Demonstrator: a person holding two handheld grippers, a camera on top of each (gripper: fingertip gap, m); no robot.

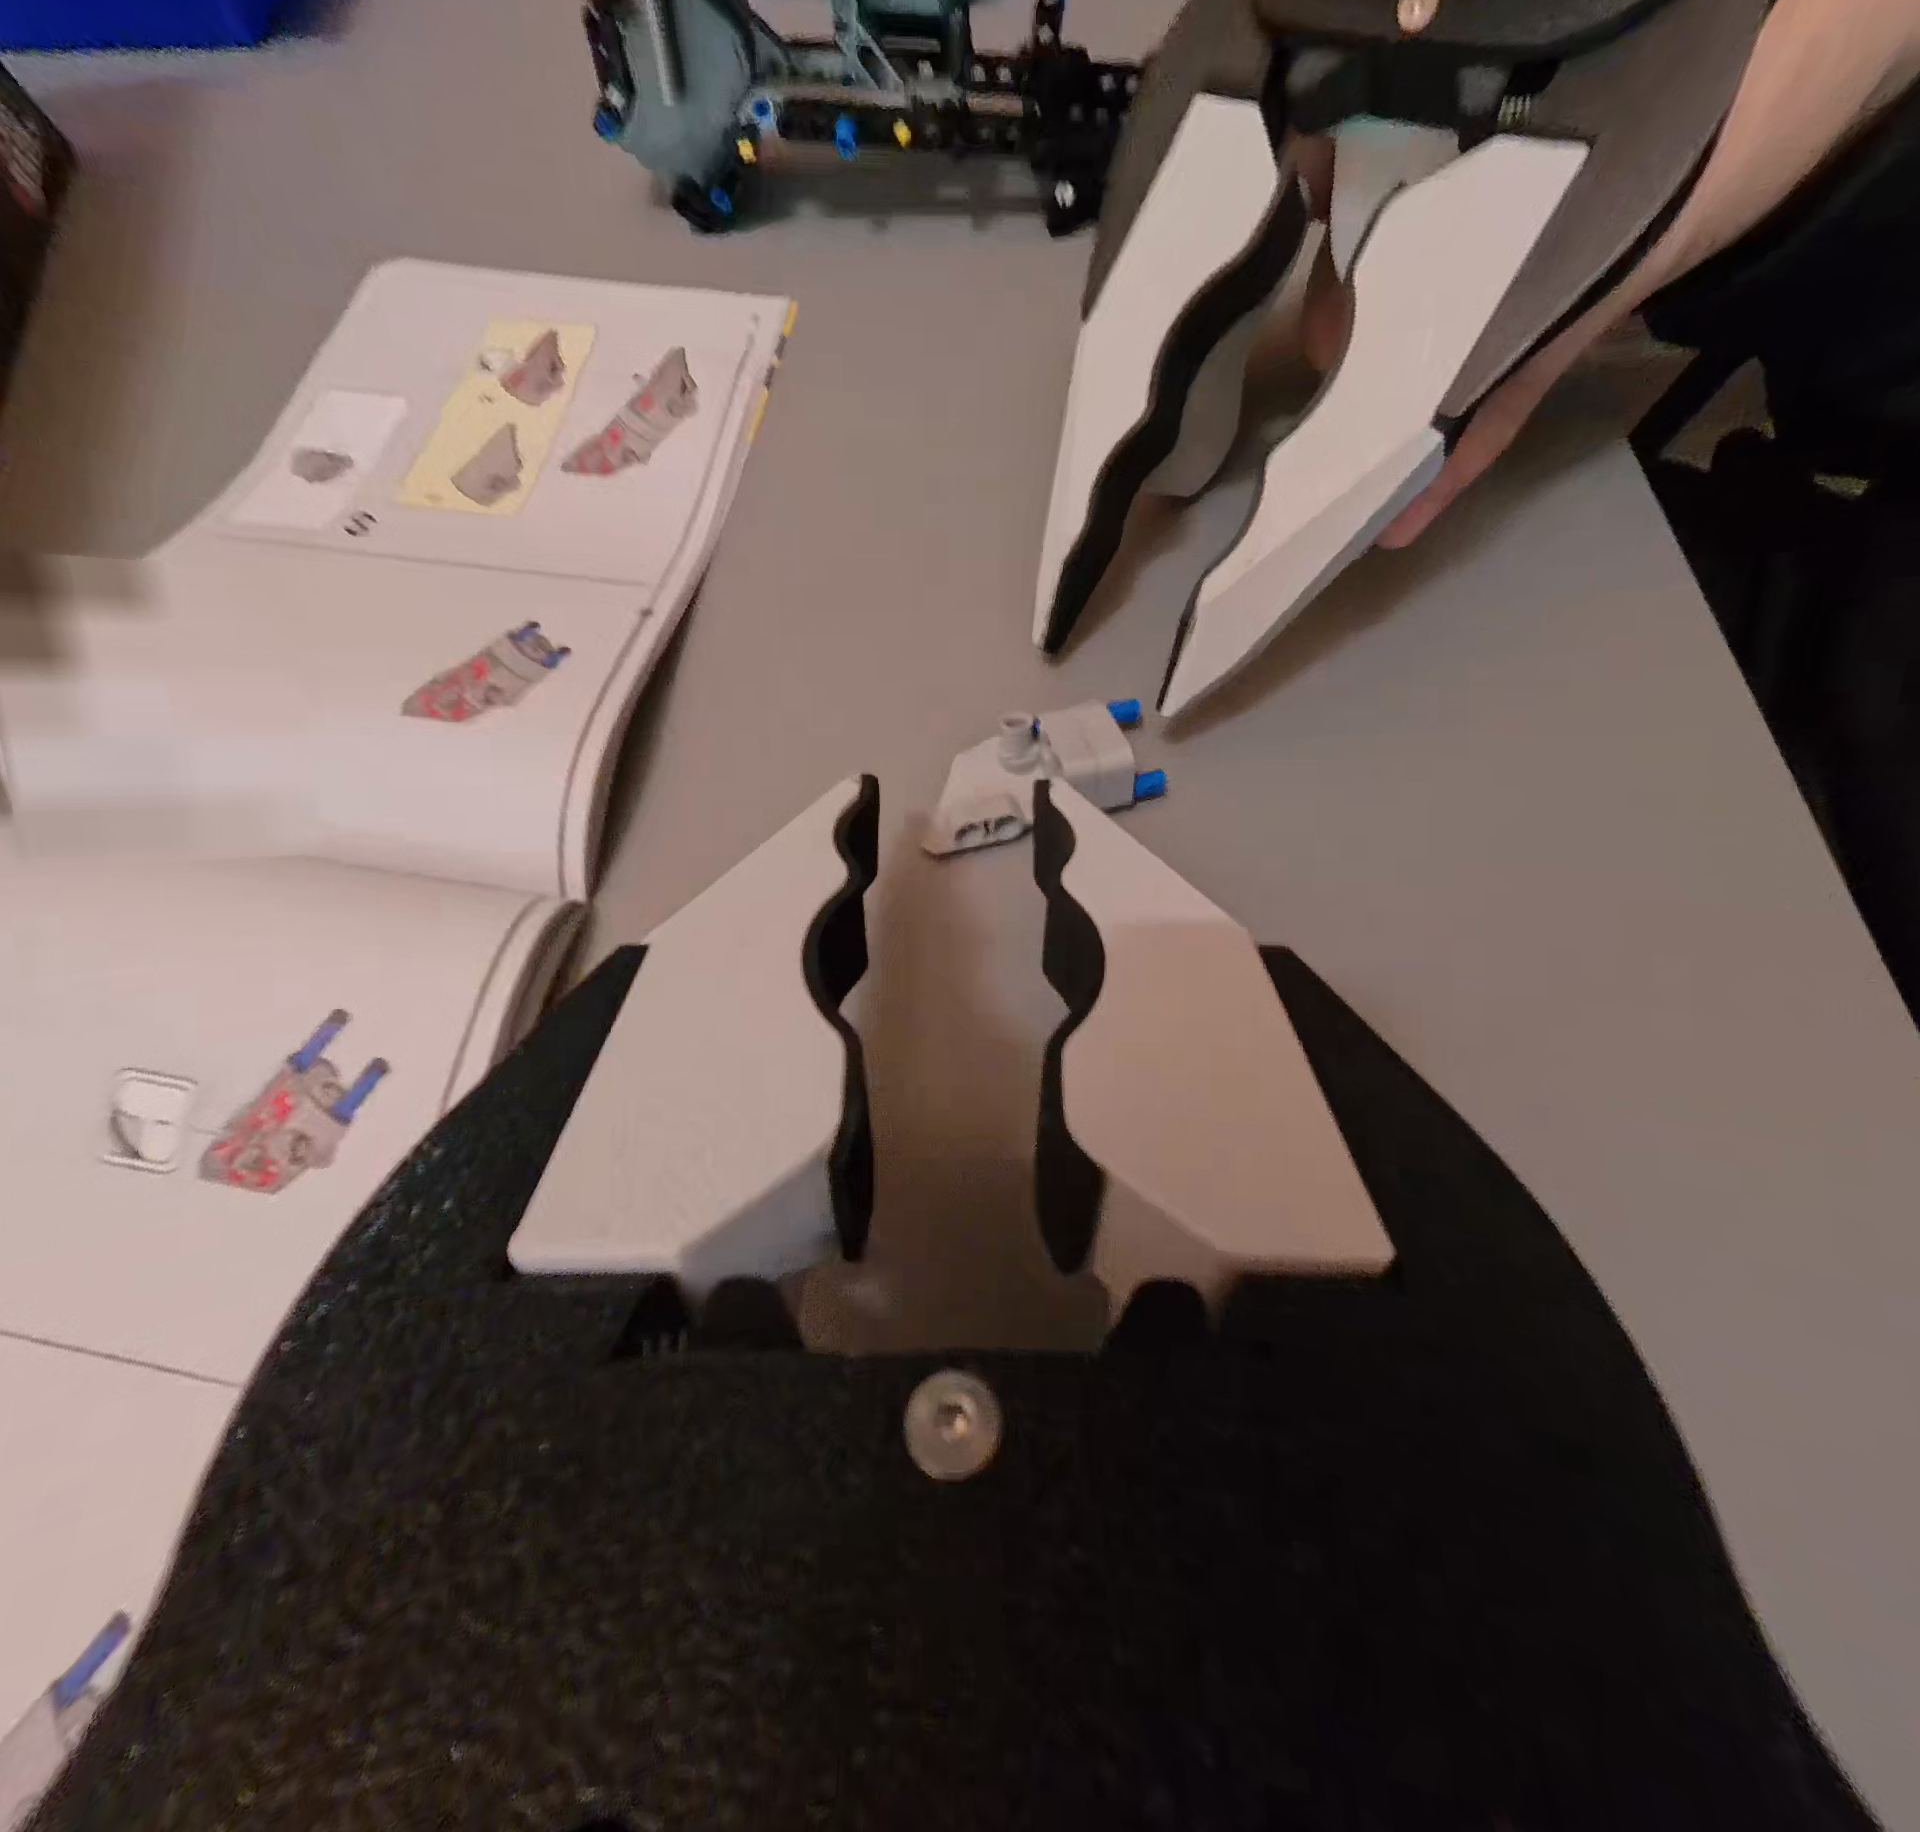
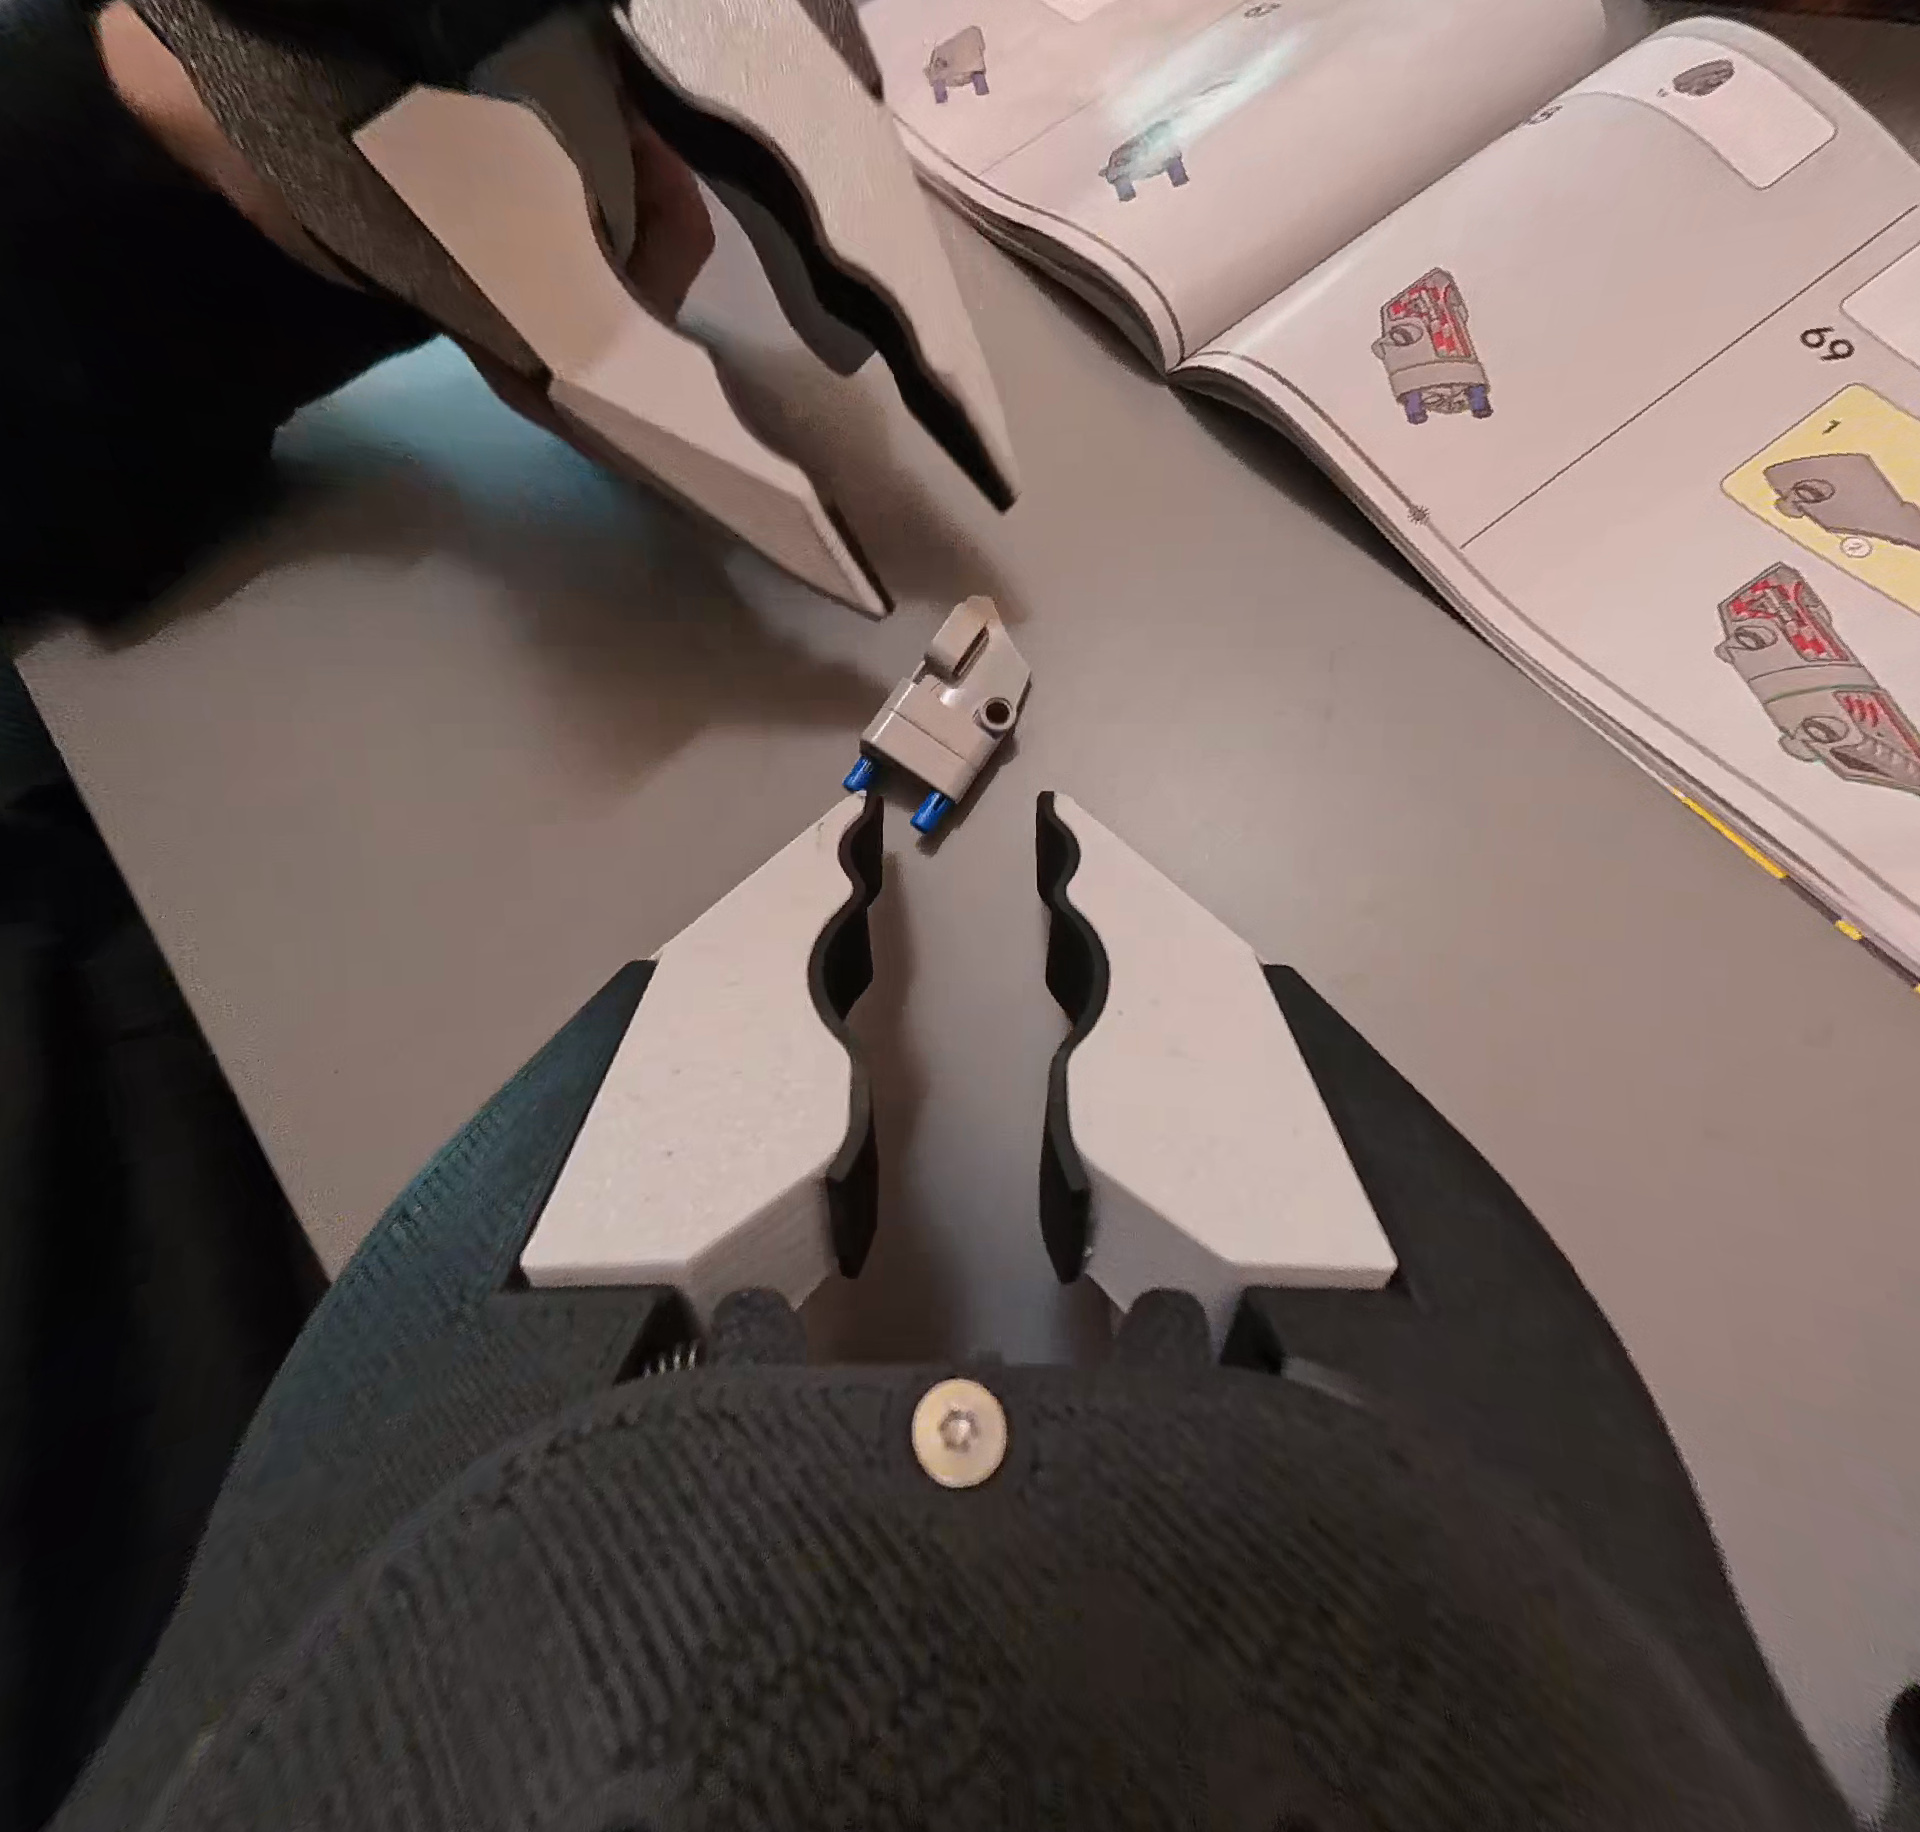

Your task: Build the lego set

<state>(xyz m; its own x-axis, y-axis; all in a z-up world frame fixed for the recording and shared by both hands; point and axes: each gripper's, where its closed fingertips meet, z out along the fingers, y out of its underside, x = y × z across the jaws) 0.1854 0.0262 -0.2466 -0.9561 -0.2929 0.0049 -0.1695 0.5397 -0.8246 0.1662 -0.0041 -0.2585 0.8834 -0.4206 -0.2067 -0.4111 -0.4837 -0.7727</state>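
Both grippers hang over the grey table (image 1: 1455,1055) with jaws parted and nothing between them. In the left wrist view, the left gripper (image 1: 956,795) points at a small grey lego piece (image 1: 1049,774) with two blue pins (image 1: 1138,748), which lies flat on the table just beyond its fingertips, slightly right of the gap; the right fingertip overlaps the piece's near edge in this view, though whether it touches cannot be told. Farther off and to the right, the right gripper (image 1: 1107,681), held in a hand (image 1: 1455,463), aims its tips down toward the same piece from the far side, close to the blue pins. In the right wrist view, the right gripper (image 2: 956,806) has the piece (image 2: 951,712) just ahead of its tips, pins nearest, with the left gripper (image 2: 951,556) beyond it. An open instruction booklet (image 1: 416,587) lies left of the piece, and a larger lego build (image 1: 831,68) stands at the far side.
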